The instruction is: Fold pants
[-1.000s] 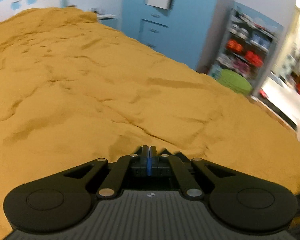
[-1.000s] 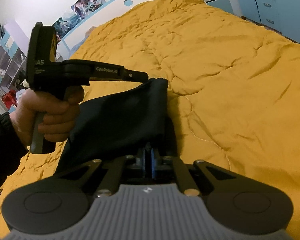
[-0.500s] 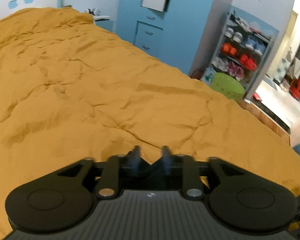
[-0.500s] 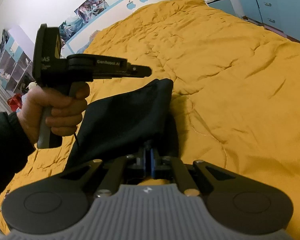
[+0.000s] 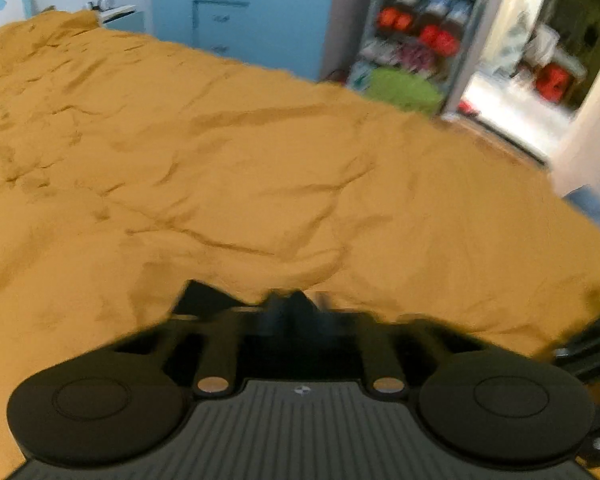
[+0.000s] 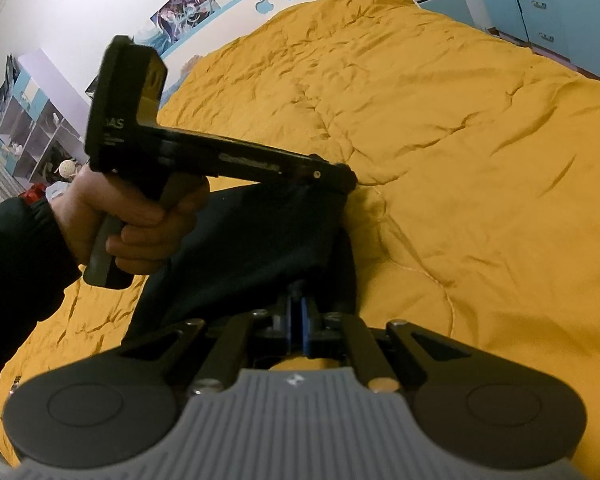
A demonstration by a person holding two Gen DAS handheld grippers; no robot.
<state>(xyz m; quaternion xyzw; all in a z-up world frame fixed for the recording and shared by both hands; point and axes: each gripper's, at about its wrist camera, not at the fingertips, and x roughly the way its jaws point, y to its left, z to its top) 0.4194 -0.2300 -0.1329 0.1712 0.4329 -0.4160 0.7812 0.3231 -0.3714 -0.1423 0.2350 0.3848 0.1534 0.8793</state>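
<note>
The right tongs pinch the near edge of the dark pants on the yellow bed. Beyond them, the left tongs have just been closing at the pants' far corner; whether they grip is unclear. The pants' long axis is hidden.

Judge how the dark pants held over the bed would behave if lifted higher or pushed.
The pants would probably flop, since they hang slack with no shape of their own. They seem light: the right gripper holds them by a thin pinch of cloth. Pushed across the rumpled bedspread, they would likely bunch rather than slide.
</note>
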